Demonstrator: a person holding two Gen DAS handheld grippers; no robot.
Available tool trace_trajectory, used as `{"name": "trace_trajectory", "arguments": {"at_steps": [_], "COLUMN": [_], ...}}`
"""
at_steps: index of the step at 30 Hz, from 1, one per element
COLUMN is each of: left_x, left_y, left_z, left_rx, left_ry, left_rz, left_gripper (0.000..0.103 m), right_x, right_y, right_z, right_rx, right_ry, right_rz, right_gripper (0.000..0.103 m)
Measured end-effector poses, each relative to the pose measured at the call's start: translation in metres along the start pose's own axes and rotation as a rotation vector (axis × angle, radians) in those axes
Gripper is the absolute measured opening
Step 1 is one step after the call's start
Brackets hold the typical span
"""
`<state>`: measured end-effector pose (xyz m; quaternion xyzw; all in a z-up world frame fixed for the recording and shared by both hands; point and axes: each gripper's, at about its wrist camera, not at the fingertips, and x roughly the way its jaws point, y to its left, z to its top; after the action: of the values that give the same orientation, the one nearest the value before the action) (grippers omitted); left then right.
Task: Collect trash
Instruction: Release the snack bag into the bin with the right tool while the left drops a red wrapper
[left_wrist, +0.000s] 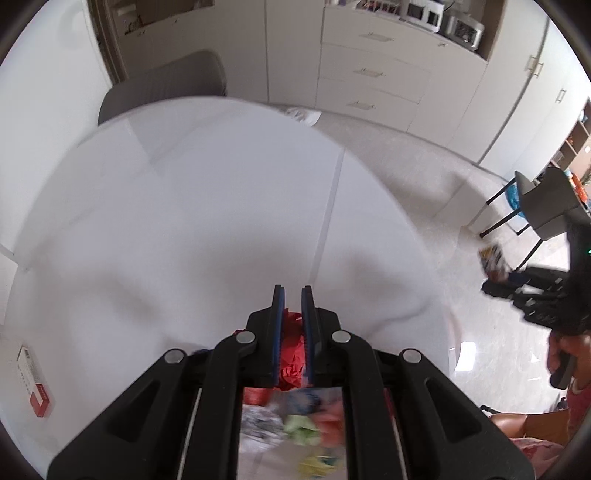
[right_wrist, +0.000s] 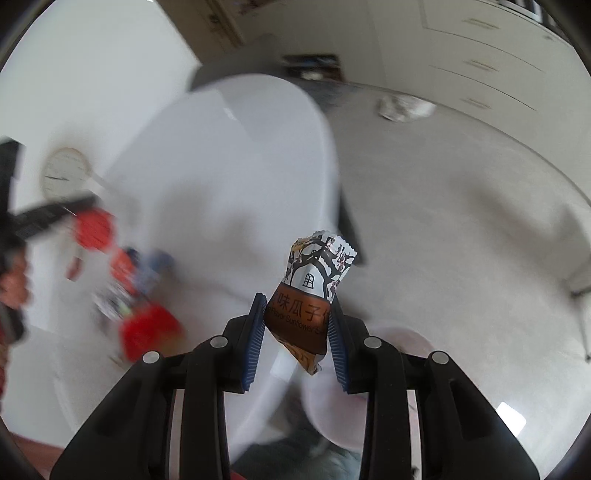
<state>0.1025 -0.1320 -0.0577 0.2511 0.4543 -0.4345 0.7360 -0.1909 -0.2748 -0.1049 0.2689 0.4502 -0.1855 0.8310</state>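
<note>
In the left wrist view my left gripper (left_wrist: 292, 295) is shut on a crumpled red wrapper (left_wrist: 291, 362), held above the white round table (left_wrist: 184, 221). Under it lies a blurred heap of wrappers (left_wrist: 295, 417), red, green, blue and white. In the right wrist view my right gripper (right_wrist: 297, 306) is shut on a brown and white sunflower seed packet (right_wrist: 314, 288), which stands up between the blue pads over the table's edge and the floor. The left gripper (right_wrist: 55, 212) with its red wrapper (right_wrist: 92, 229) shows blurred at the left, above the heap (right_wrist: 136, 295).
A red and white box (left_wrist: 35, 380) lies near the table's left edge. A grey chair (left_wrist: 166, 85) stands behind the table, another chair (left_wrist: 546, 206) at the right. White crumpled stuff (right_wrist: 404, 107) lies on the floor by the cabinets (left_wrist: 373, 74). A pale round thing (right_wrist: 340, 398) sits below the right gripper.
</note>
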Motion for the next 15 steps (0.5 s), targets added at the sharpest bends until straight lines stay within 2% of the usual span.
{"name": "trace_trajectory", "arguments": {"at_steps": [3, 9, 10, 11, 13, 15], "left_x": [-0.013, -0.005, 0.0, 0.008, 0.025, 0.039], "left_y": [-0.033, -0.111, -0.122, -0.134, -0.155, -0.174], "left_z": [0.002, 0.002, 0.002, 0.001, -0.002, -0.007], "left_rx": [0.014, 0.028, 0.025, 0.022, 0.027, 0.038], "left_ry": [-0.018, -0.002, 0.011, 0.032, 0.062, 0.098], "left_rz": [-0.016, -0.111, -0.128, -0.148, -0.172, -0.187], "left_gripper": [0.009, 0.009, 0.009, 0.009, 0.009, 0.009], "right_x": [0.02, 0.108, 0.116, 0.127, 0.14, 0.139], "right_y": [-0.043, -0.108, -0.112, -0.117, -0.125, -0.132], "right_z": [-0.035, -0.101, -0.106, -0.113, -0.123, -0.125], "right_rx": [0.086, 0.223, 0.232, 0.245, 0.258, 0.261], "right_ry": [0.086, 0.27, 0.28, 0.296, 0.329, 0.339], "right_rz": [-0.046, -0.057, -0.06, -0.059, -0.077, -0.087], "right_gripper": [0.033, 0.036, 0.041, 0.056, 0.073, 0.078]}}
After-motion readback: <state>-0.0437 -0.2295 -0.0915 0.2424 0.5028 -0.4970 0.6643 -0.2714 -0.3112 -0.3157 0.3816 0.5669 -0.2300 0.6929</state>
